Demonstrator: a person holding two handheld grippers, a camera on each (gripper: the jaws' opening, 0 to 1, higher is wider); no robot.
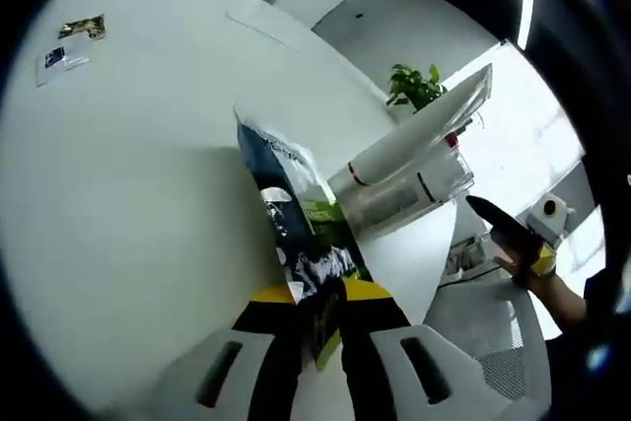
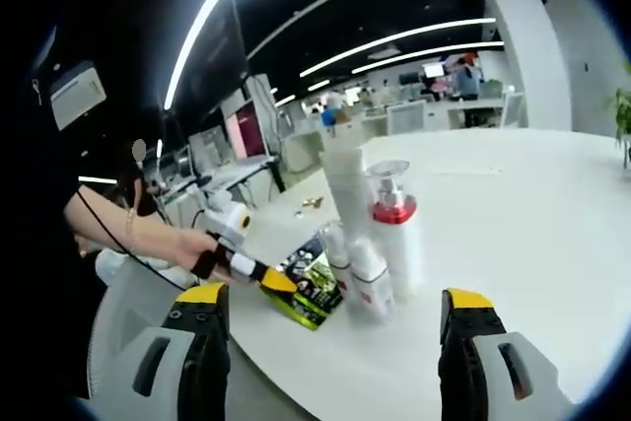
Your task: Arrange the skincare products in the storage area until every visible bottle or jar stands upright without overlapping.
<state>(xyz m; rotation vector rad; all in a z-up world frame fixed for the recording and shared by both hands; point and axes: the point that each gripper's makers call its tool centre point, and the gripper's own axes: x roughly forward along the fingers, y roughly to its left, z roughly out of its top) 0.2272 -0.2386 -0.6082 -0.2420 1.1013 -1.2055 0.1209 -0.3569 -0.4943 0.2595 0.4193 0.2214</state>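
The left gripper [image 1: 325,327] pinches a sachet [image 1: 296,234] at the table [image 1: 128,175] edge, just beside the bottles [image 2: 380,244] standing clustered there. The right gripper [image 2: 335,342] hangs wide open, empty, near the bottles.

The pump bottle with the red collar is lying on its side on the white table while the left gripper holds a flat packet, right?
Not quite: the pump bottle stands upright on the white table, as the right gripper view shows. The left gripper does hold the flat packet.
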